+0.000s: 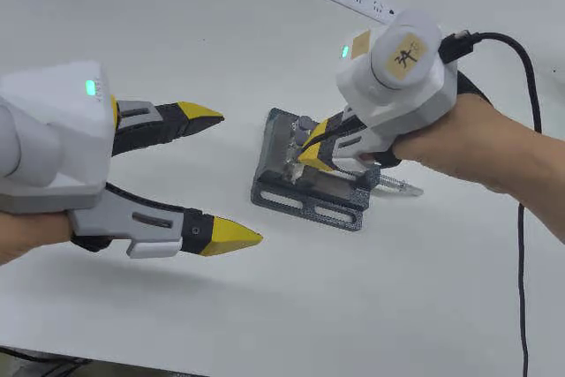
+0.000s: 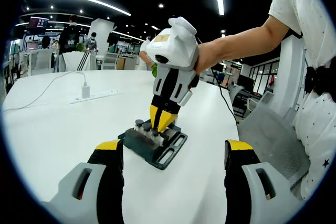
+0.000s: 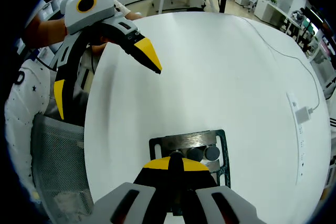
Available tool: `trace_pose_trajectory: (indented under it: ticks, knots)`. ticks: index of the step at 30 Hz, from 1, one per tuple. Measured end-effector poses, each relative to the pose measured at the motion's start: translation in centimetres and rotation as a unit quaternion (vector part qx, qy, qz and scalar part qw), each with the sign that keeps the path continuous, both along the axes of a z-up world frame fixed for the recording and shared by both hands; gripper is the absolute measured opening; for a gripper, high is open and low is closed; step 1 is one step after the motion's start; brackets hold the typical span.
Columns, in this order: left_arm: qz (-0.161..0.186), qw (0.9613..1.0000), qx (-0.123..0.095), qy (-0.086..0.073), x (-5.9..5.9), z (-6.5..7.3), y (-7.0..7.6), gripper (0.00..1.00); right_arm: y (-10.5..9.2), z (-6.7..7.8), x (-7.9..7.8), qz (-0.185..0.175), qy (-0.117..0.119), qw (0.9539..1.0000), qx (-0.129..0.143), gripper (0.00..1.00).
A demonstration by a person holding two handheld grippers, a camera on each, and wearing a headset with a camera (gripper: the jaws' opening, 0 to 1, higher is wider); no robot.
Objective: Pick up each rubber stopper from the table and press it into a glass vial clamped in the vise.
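Risk: off-axis press by right gripper (image 1: 306, 156) could cock a stopper (image 3: 212, 152) or shift vise (image 1: 296, 201) | right jaws closed over vise, frame centre; grasp cannot be told | left gripper (image 1: 240, 177), frame left: wide open, empty

The left gripper (image 1: 240, 177) and right gripper (image 1: 303, 158) had white housings, yellow-tipped black jaws and green lights (image 1: 90, 87), the right trailing a black cable (image 1: 521, 218) and bearing a round tan label (image 1: 408, 52), while the white short-sleeved shirt (image 2: 302, 9) seemed dotted with stars.
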State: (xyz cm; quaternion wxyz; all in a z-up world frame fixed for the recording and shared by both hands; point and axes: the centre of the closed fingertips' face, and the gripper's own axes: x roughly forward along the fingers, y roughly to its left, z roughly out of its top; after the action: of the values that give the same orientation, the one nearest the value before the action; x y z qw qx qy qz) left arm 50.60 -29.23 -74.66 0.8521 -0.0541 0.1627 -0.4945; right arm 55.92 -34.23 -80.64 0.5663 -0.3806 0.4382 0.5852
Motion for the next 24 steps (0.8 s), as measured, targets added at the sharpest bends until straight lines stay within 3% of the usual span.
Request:
trace_pose_trajectory:
  ticks: [24]
  knots:
    - [-0.004, 1.0000, -0.002, -0.001, 0.00, 0.07, -0.41, 0.77, -0.03, -0.44, 0.17, 0.032, -0.016, 0.9988, -0.033, 0.00]
